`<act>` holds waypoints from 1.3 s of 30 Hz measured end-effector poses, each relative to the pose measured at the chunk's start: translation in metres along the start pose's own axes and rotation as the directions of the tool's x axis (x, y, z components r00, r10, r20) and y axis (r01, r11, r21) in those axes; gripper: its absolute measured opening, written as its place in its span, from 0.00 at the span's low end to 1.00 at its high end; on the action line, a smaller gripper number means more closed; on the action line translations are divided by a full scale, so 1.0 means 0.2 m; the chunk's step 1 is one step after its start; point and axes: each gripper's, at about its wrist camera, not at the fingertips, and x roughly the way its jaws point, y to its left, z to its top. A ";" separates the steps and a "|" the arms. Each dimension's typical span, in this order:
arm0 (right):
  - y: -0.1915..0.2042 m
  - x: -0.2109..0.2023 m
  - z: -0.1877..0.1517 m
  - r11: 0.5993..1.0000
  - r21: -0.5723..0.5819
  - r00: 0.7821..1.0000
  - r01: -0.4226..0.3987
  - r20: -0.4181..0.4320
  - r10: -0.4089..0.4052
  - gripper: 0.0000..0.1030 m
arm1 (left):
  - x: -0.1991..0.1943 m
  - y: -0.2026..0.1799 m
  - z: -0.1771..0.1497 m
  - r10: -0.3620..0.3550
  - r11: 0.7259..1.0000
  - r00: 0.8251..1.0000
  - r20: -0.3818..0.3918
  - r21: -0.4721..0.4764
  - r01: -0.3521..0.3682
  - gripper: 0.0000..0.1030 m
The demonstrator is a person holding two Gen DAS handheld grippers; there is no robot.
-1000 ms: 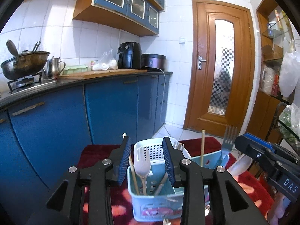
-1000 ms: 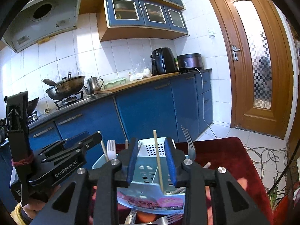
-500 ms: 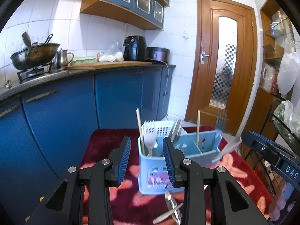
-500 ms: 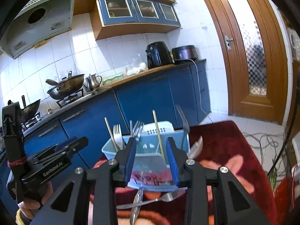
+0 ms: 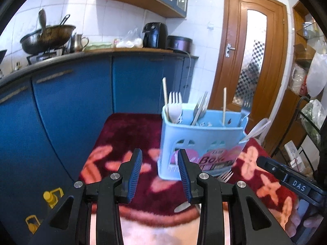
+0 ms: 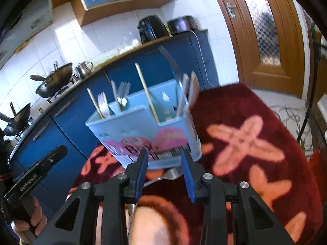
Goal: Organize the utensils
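Note:
A light blue plastic utensil caddy [image 5: 201,136] [image 6: 143,132] stands upright on a dark red flowered cloth [image 5: 122,143] [image 6: 255,138]. It holds a white plastic fork [image 5: 174,107] [image 6: 103,106], metal forks [image 5: 201,106] [image 6: 122,94], chopsticks [image 5: 224,105] [image 6: 146,90] and spoons. Loose metal utensils [image 5: 223,176] [image 6: 163,175] lie on the cloth in front of the caddy. My left gripper [image 5: 159,173] is open and empty, just short of the caddy's left corner. My right gripper [image 6: 164,169] is open and empty, in front of the caddy.
Blue kitchen cabinets [image 5: 71,106] run along the left, with woks [image 5: 48,37], a kettle and an air fryer [image 5: 154,34] on the counter. A wooden door [image 5: 253,61] is behind. A wire rack with bags [image 5: 312,118] stands to the right.
Both grippers have pulled back and dropped from the caddy; it now looks farther off and the cloth in front shows. Both stayed open.

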 end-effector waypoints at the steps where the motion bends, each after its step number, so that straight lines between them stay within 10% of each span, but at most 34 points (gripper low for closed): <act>1: -0.01 0.02 -0.01 1.000 0.006 1.000 0.004 -0.010 -0.004 0.36 | 0.01 0.01 -0.01 0.003 1.000 1.000 -0.006 -0.005 -0.003 0.36; 34: -0.18 0.48 -0.05 0.991 0.117 0.980 0.059 -0.196 -0.035 0.38 | 0.25 0.19 -0.14 0.037 0.993 0.987 -0.158 -0.102 -0.054 0.36; 39: -0.20 0.48 -0.05 0.987 0.160 0.982 0.020 -0.188 0.010 0.14 | 0.26 0.19 -0.16 0.032 0.994 0.986 -0.166 -0.103 -0.049 0.36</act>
